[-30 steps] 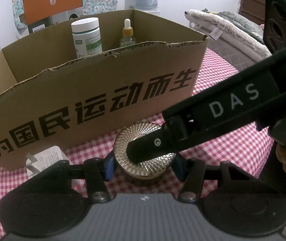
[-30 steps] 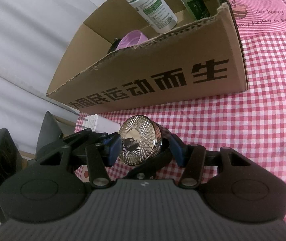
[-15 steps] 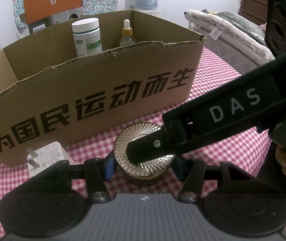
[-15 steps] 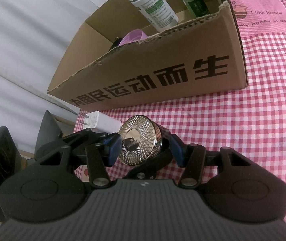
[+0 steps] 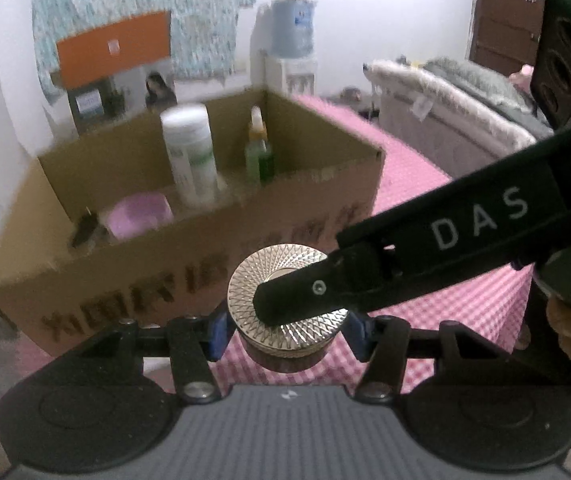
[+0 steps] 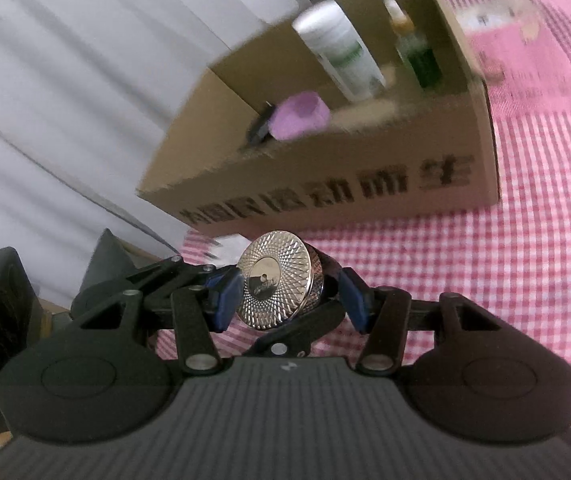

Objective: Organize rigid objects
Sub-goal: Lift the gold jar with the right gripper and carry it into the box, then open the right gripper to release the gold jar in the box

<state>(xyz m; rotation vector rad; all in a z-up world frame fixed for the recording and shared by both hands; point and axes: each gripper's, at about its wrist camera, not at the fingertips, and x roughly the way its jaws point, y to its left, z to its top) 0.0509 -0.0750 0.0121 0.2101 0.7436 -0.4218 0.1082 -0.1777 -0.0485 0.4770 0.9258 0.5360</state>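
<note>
The cardboard box (image 5: pixel 189 280) is standing open-topped on the table (image 6: pixel 545 280), its near wall blocking a level path. Inside, the white bottle (image 5: pixel 189 160) and dropper bottle (image 5: pixel 259 156) are crowding the far wall, the purple cup (image 5: pixel 139 214) filling the left end; the floor near the right end is lying bare.

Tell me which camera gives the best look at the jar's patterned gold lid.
The right wrist view: the gold lid faces the camera, unobstructed, centre disc visible, between the right gripper's fingers. In the left wrist view the lid lies flat, and the right gripper's black finger covers much of it.
</note>
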